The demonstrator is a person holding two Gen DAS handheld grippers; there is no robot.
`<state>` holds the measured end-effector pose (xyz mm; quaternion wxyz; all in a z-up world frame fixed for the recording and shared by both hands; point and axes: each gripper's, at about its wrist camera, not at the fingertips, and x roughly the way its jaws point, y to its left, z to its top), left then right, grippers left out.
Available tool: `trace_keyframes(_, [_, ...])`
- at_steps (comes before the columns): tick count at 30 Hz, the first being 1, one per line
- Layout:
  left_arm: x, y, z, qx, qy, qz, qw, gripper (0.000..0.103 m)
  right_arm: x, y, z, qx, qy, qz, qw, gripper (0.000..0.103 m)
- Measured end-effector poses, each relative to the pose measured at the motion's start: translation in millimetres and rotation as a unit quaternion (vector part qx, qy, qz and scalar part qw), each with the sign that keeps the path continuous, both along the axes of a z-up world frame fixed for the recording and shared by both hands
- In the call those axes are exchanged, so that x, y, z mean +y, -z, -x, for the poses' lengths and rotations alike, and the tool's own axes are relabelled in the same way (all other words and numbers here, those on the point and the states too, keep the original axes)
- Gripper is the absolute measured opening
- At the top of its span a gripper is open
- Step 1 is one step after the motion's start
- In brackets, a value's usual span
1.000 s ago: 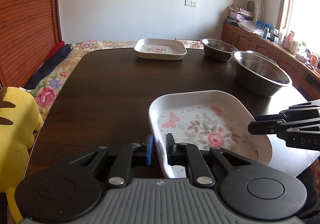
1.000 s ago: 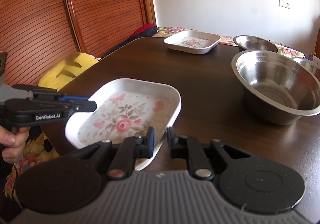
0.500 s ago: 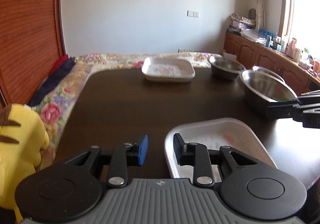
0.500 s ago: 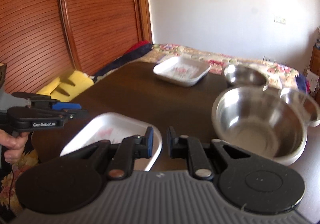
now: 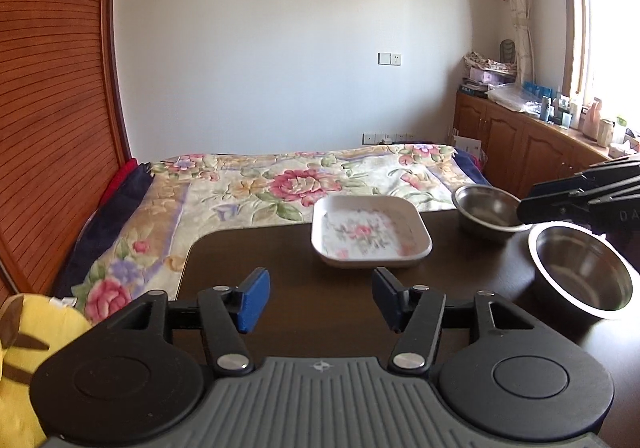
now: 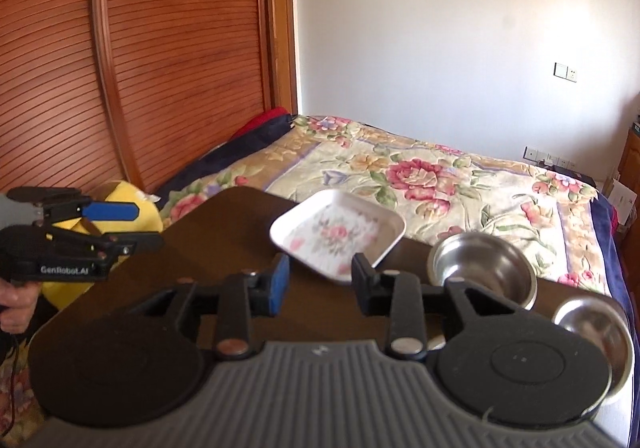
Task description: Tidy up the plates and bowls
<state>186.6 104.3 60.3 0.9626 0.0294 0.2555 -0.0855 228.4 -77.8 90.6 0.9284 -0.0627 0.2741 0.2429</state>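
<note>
Floral square plate (image 5: 370, 233) sits upper centre, just beyond the wide, empty left gripper (image 5: 320, 302); right gripper (image 6: 320, 282) is also spread and empty.

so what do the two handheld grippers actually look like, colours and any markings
Both are black plastic with a ribbed grey body, two round black discs and silver pivot screws. The left gripper has black fingers faced with blue pads; seen from the right wrist view it carries white "GenRobot.AI" lettering. The right gripper matches it, with a blue pad on one of its fingers. A thin dark cable hangs below the hand.
</note>
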Motion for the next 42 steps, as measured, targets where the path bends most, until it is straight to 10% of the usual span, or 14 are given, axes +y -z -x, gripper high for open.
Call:
trace_keyframes(26, [-2, 24, -138, 0.032, 0.043, 0.009, 0.9985, 0.081, 29, 47, -124, 0.095, 0.025, 0.067, 0.993, 0.047])
trace_keyframes(42, [-5, 62, -180, 0.082, 0.045, 0.012, 0.9955, 0.04, 33, 70, -143, 0.142, 0.017, 0.101, 0.985, 0.04])
